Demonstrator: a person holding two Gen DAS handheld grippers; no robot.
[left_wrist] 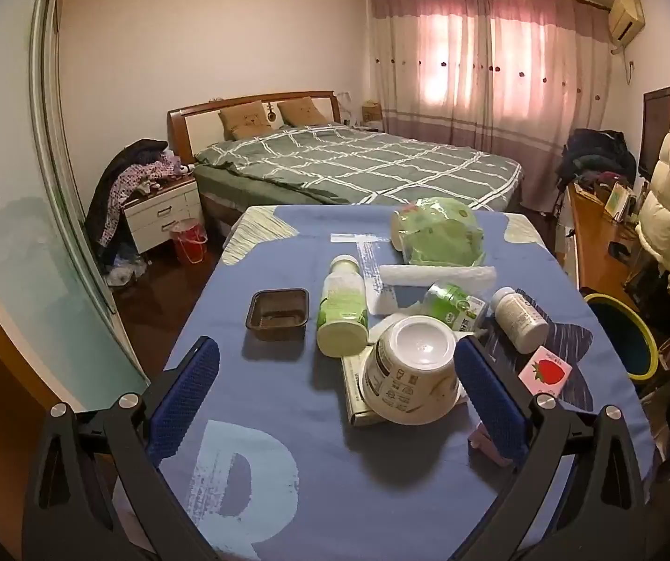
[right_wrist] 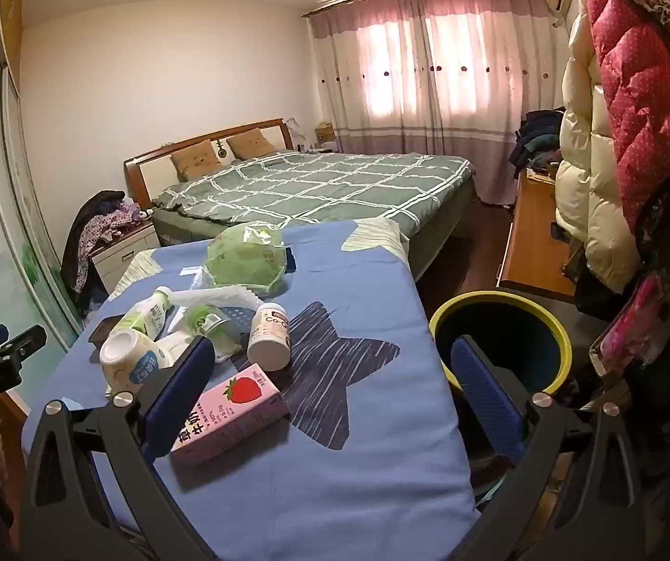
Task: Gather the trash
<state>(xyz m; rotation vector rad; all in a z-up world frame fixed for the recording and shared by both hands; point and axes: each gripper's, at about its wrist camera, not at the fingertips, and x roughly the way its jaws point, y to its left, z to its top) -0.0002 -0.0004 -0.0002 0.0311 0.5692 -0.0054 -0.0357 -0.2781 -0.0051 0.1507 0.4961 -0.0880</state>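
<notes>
I hold both pairs of fingers wide and empty: left gripper (left_wrist: pixel 335 383) frames the overturned white paper cup (left_wrist: pixel 409 376), right gripper (right_wrist: pixel 330 395) the pink strawberry-milk carton (right_wrist: pixel 232 413), ready for the yellow-rimmed bin (right_wrist: pixel 554 327).

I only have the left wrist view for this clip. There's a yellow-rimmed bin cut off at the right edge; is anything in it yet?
Observer: In the right wrist view the bin shows a dark interior; no trash visible inside.
Operator: Is the right gripper holding anything?
Observer: No, the right gripper is open, over the table's edge.
Operator: The strawberry carton?
Observer: The strawberry carton lies flat beside the right gripper's left finger, ungripped.
</notes>
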